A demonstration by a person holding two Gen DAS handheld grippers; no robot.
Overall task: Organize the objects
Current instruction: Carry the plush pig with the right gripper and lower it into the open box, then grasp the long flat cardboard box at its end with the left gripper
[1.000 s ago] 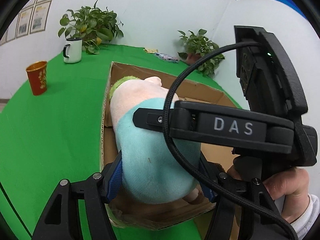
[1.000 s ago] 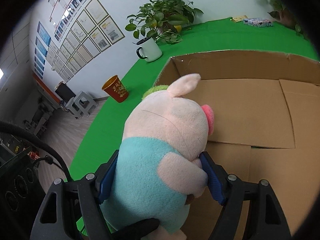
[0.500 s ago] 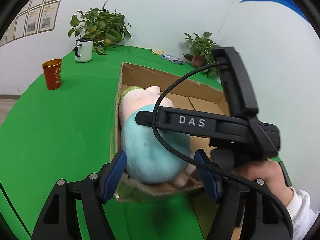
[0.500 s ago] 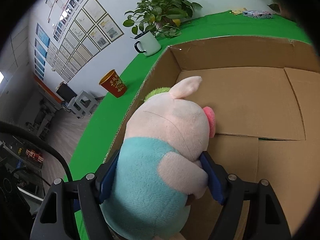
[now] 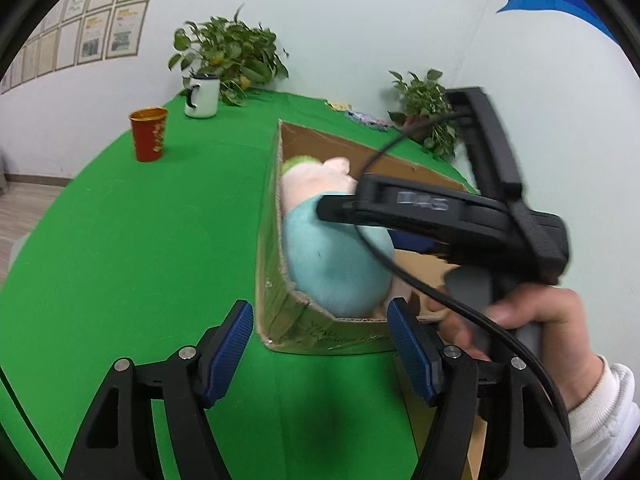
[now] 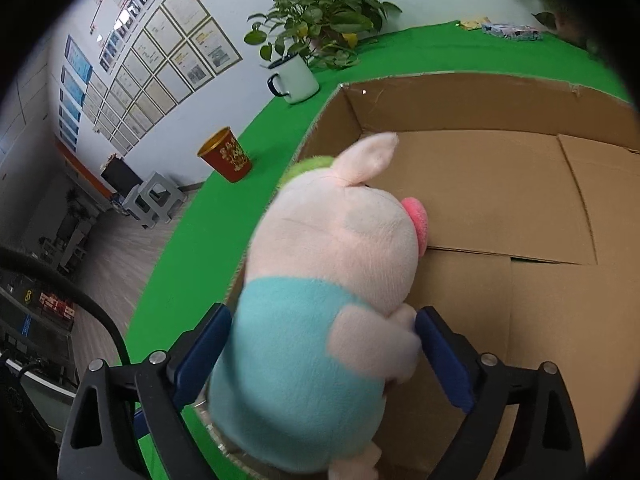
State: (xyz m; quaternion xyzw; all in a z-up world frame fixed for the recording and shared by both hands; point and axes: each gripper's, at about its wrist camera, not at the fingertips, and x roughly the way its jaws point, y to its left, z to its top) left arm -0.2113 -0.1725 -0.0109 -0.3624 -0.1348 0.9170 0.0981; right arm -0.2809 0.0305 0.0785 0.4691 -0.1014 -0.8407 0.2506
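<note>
A pink plush pig in a teal shirt (image 6: pixel 320 300) is held inside the open cardboard box (image 6: pixel 520 200), near its left wall. My right gripper (image 6: pixel 322 344) is shut on the pig's body. In the left wrist view the pig (image 5: pixel 332 248) sits in the box (image 5: pixel 280 312), partly hidden by the right gripper's black body (image 5: pixel 460 216). My left gripper (image 5: pixel 320 344) is open and empty, just outside the box's near corner above the green table.
A red and gold cup (image 5: pixel 148 134) and a white mug (image 5: pixel 202 96) stand at the far left of the green table (image 5: pixel 140 240). Potted plants (image 5: pixel 228 56) stand at the back, with small packets (image 6: pixel 508 30) at the far edge.
My left gripper let go of the pig, opened, and drew back out of the box. The right gripper kept its hold and lowered the pig deeper into the box.
</note>
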